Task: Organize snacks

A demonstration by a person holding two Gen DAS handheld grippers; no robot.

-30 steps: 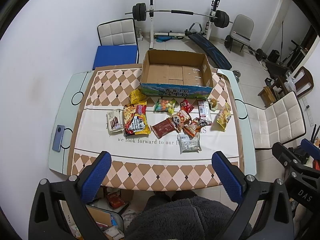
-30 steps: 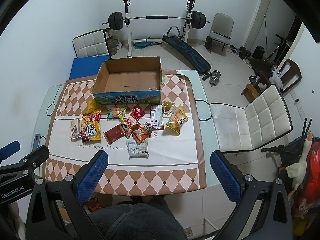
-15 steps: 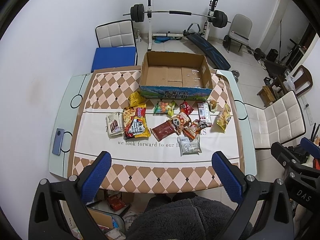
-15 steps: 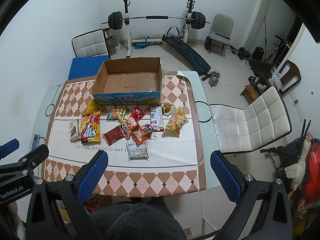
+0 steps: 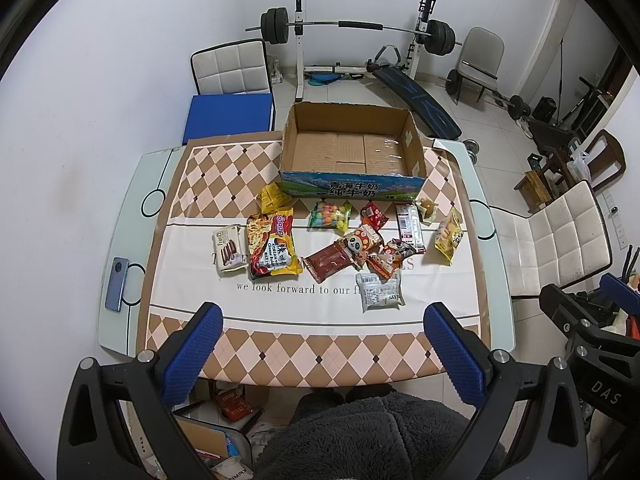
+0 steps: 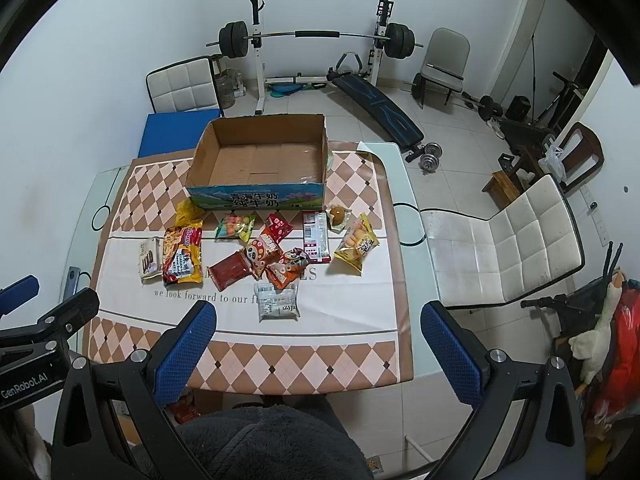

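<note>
Left gripper (image 5: pixel 320 354) spread wide, nothing between its blue pads, held high over the near edge of the counter (image 5: pixel 120 208). Right gripper (image 6: pixel 316 350) same: jaws wide apart, holding nothing, above the near-right part of the counter. Each gripper's black frame shows at the edge of the other's view.

Cardboard box (image 5: pixel 352 148) sits at the far side of the counter, open top, nothing inside, blue printed front panel facing the grippers. All snacks lie loose on the checked tablecloth (image 5: pixel 304 352) in front of the box, none in it.

Left to right in the left wrist view:
- white biscuit pack (image 5: pixel 229 251), far left of the group
- large noodle bag (image 5: pixel 273 249), just beside it
- small yellow pouch (image 5: pixel 274 197), near the box's left front corner
- green candy bag (image 5: pixel 331 216), just in front of the box
- small red pack (image 5: pixel 373 216), right of the candy
- dark red bar (image 5: pixel 330 261), overlapped at its right end by the panda snack bag (image 5: pixel 362 245)
- orange cartoon pack (image 5: pixel 390 261), touching the panda bag
- white labelled pouch (image 5: pixel 380 291), nearest the grippers, just beside the orange pack
- long red-white stick pack (image 5: pixel 409 227)
- clear wrapped brown ball (image 5: pixel 427 207)
- yellow snack bag (image 5: pixel 449 236), rightmost

A blue phone (image 5: pixel 117 284) lies on the counter's bare left edge, well apart from the snacks.
</note>
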